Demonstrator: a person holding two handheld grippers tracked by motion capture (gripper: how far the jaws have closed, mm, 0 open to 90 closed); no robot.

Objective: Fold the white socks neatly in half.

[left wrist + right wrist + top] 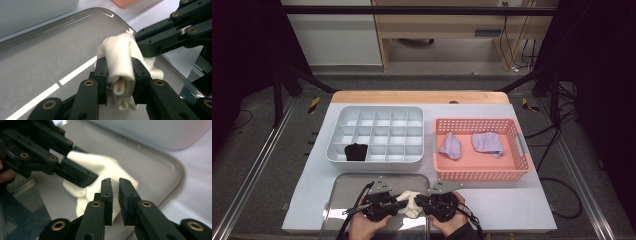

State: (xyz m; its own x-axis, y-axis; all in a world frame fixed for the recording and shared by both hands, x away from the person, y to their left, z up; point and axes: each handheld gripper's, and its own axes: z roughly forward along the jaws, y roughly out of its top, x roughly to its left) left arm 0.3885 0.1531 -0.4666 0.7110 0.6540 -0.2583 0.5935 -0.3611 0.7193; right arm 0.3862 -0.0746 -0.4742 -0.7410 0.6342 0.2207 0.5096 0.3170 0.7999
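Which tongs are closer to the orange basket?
Right. The right tongs sit just below the orange basket's near-left corner; the left tongs are farther left, over the metal tray.

The right tongs (115,185) rise from the bottom edge with their two black jaws nearly together, a narrow gap between the pads, and a thin edge of the cream cloth (100,168) appears to pass into that gap, though contact with the pads cannot be confirmed. The cloth lies bunched on the grey metal tray (160,167), and the left tongs (77,173) enter from the upper left, their dark jaw lying across the cloth's left portion. Beyond the tray's rounded rim, the white surface (197,192) is visible at right, and the pale wall of a grey bin (162,132) stands at the top.
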